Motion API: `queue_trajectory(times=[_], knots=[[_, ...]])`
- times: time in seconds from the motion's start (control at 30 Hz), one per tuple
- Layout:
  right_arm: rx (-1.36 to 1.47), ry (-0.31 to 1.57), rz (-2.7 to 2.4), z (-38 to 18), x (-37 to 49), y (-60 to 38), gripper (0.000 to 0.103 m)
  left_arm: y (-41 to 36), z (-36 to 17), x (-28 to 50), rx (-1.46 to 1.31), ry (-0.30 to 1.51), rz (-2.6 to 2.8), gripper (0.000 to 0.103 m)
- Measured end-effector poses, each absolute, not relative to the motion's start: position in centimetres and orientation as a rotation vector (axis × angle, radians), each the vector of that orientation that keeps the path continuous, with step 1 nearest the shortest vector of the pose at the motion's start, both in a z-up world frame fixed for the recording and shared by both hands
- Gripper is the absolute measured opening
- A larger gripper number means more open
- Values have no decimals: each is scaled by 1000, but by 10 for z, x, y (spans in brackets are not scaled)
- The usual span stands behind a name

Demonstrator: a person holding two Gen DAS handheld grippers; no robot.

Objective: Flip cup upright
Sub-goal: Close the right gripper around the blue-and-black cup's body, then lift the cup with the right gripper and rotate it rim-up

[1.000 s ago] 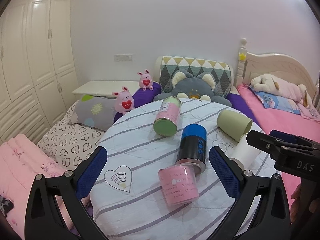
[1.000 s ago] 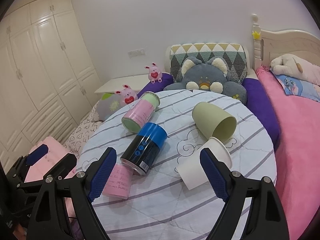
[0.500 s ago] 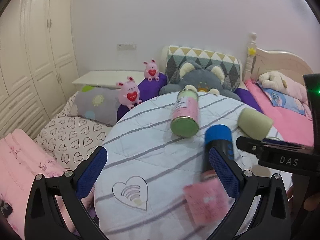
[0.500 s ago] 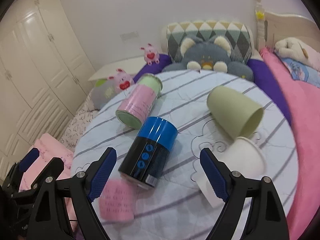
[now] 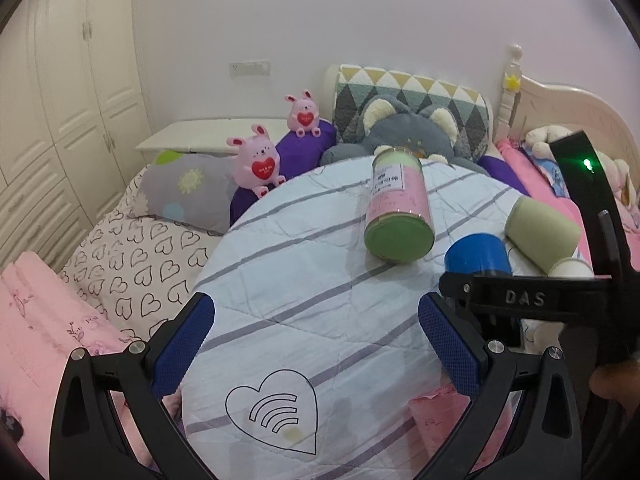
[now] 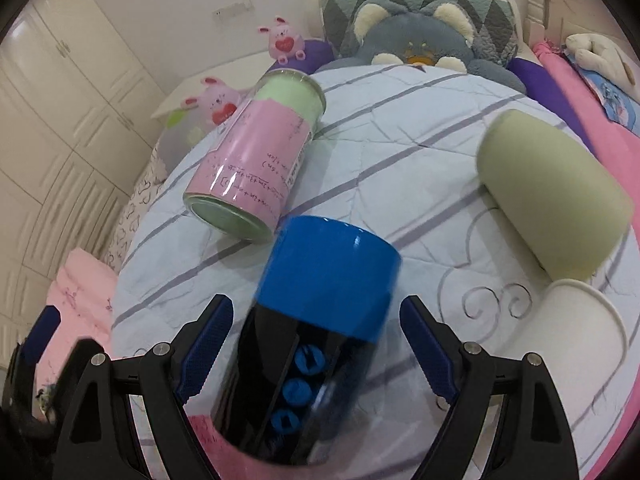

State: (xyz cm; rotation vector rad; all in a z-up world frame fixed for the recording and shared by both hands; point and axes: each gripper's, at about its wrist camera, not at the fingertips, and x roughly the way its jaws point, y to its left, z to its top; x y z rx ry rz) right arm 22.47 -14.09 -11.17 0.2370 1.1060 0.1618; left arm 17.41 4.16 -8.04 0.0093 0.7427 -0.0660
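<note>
Cup with a black body and blue band (image 6: 316,332), lying on its side on the round desk under a striped quilted cover (image 6: 400,128), sits between the spread fingers of the right tongs (image 6: 316,344), which straddle it wide without touching as far as can be seen; it is not gripped, so the flip looks not yet begun and all of the lifting and turning is left. Nearest the camera a pink paper cup (image 6: 208,436) peeks out just below the black cup. The left tongs (image 5: 316,332) hang wide and hold nothing over the near desk edge, beside a printed heart (image 5: 276,412). At the right a white paper cup (image 6: 584,344) lies just beside a pale green tumbler (image 6: 548,196), also on its side. Farther on, a pink and green cylinder tin (image 6: 260,160) lies tipped, close to the blue band. Beyond the desk rest a grey plush bear (image 6: 416,36) and two pink bunny toys (image 5: 258,164)
</note>
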Motion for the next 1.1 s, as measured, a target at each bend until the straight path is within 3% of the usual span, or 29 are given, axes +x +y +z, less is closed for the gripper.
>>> queue_trajectory(times=[0.33, 0.63, 1.1], knots=[[256, 1124, 172, -116, 223, -142, 78, 46, -82, 175, -2, 753, -62, 103], [261, 1038, 166, -80, 212, -161, 75, 38, -69, 154, -3, 726, -83, 103], [309, 969, 329, -31, 117, -208, 68, -4, -34, 80, 45, 679, -181, 103]])
